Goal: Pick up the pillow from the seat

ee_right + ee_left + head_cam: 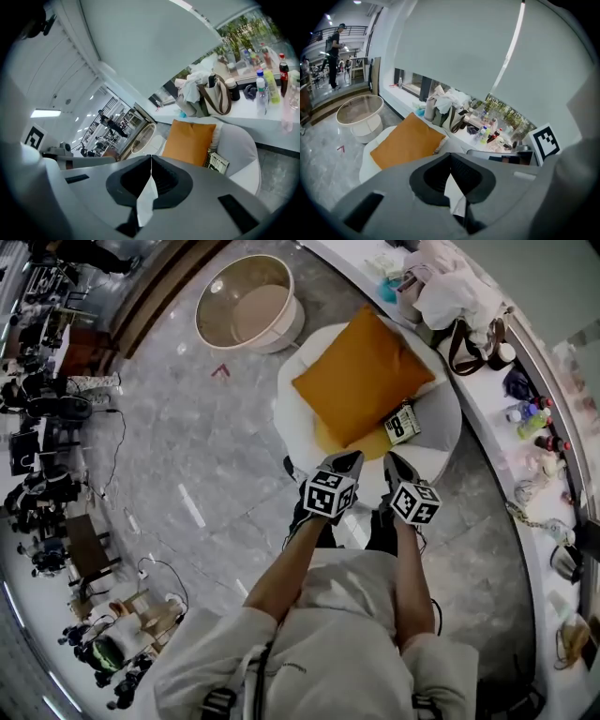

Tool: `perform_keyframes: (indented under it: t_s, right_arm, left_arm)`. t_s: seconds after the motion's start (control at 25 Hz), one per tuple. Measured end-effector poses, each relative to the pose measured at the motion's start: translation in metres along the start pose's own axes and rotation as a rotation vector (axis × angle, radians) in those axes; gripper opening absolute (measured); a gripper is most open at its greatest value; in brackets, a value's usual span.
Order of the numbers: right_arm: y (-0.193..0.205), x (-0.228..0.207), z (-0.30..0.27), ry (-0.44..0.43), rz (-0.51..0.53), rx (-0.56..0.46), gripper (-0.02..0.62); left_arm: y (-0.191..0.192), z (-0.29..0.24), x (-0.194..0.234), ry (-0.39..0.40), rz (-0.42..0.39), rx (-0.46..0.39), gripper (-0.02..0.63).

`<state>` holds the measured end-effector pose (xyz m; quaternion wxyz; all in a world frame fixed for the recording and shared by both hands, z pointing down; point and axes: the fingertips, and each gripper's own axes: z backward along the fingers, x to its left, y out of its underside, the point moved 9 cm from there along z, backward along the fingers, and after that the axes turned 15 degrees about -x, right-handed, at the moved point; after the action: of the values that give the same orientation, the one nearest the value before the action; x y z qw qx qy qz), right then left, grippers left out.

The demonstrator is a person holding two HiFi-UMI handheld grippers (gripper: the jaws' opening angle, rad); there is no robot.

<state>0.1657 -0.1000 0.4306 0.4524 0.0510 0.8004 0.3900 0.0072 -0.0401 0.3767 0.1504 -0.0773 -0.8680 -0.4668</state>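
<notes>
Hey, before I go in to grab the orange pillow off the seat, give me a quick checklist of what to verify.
1. Orange pillow lies on the seat, top uncovered: ok.
2. Left gripper jaws apart for the grab: not ok, together, nothing between them.
3. Right gripper jaws apart: not ok, together, nothing between them.
4. Grippers at the pillow: not ok, neither touches it.
5. Small printed box clear of the pillow's near corner: cannot tell, it lies close beside it.
</notes>
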Motion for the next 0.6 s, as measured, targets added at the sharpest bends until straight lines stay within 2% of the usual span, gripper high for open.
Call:
perform_keyframes:
  t_s: [0.12,0.24,0.32,0.44,0.6]
  right_arm:
    - [0.023,0.004,-0.005,0.006,0.03,0.03,0.008]
    - [0.046,-0.005,-0.008,0.086,0.068,0.039,0.008]
    - [0.059,-0.017,-0.01,0.137,0.055,0.044,0.008]
    - [0.079,-0.032,-0.03,0.172,-0.012,0.017,0.008]
    - [0.116,-0.051,-0.068,0.218,-0.048,-0.008,0.008]
  left_arm:
    - [0.018,-0.009,0.008,0.052,0.024,0.034,0.009]
    - [0.037,-0.024,0.025,0.097,0.06,0.075,0.009]
    - [0.047,-0.038,0.039,0.125,0.067,0.098,0.009]
    - [0.053,-0.055,0.07,0.162,0.053,0.116,0.009]
    - [0.071,-0.076,0.122,0.23,-0.018,0.179,0.009]
